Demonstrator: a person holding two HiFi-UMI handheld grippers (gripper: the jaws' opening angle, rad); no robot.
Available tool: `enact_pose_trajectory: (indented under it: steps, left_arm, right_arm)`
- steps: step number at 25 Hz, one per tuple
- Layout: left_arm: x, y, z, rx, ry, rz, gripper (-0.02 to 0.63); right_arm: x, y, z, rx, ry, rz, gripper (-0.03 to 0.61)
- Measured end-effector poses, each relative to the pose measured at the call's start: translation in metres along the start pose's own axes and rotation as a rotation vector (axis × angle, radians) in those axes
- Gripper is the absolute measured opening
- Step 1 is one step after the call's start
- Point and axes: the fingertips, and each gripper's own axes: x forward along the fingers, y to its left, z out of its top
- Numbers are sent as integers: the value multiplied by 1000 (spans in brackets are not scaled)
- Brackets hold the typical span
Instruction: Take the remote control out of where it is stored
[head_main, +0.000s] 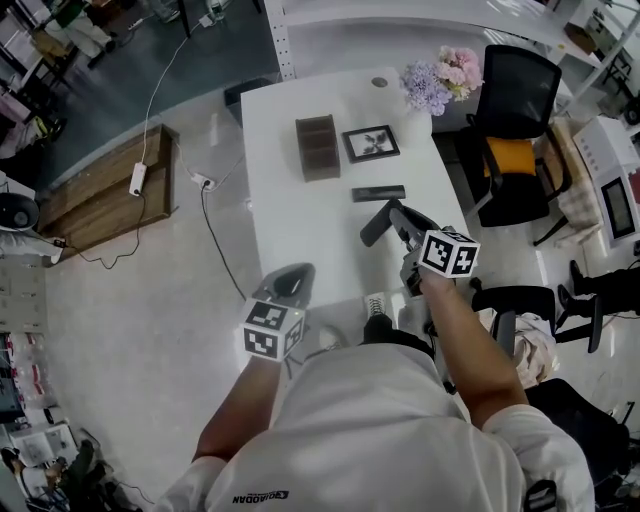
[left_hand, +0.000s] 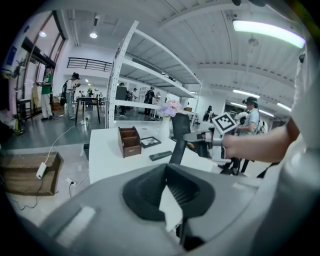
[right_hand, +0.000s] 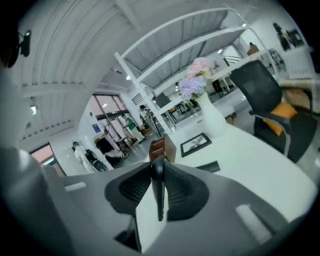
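- Right gripper (right_hand: 157, 175): jaws clamped on a thin black remote (head_main: 376, 224), seen edge-on between the pads.
- The remote is out of the box (head_main: 318, 147). It is held in the air on the person's side of the box and to its right, above the table (head_main: 300, 230), touching nothing but the jaws.
- In the left gripper view the remote stands tilted, near upright, with its long end sticking up past the jaws.
- Left gripper (left_hand: 170, 195): jaws slightly apart with nothing between them, only table showing through the gap. It hangs at the table's near edge, well on the person's side of the box and a bit left of it.
- Second remote (head_main: 378, 193): lies flat on the table, right of the box and a little nearer the person, between the box and the held remote. It is clear of both.
- Frame (head_main: 371, 143): flat on the table just right of the box, not touching it.
- Flowers (head_main: 440, 75): beyond the frame, far right of the box near the table's back corner.
- Box: brown wood, open top with dividers, standing on the table.
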Motion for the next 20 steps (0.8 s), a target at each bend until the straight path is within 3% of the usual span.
enact_pose_trajectory:
  steps: [3, 10, 15, 20]
  left_arm:
    - [2, -2, 0, 0, 1, -4, 3]
    - [3, -9, -2, 1, 8, -17, 3]
    - [6, -12, -3, 11, 21, -26, 3]
    - [8, -15, 2, 17, 20, -29, 3]
  right_arm:
    - [-7, -14, -22, 168, -31, -13, 86]
    - [-21, -43, -63, 441, -117, -9, 86]
    - [-23, -62, -75, 472, -136, -38, 87]
    - [-25, -79, -87, 473, -82, -91, 98]
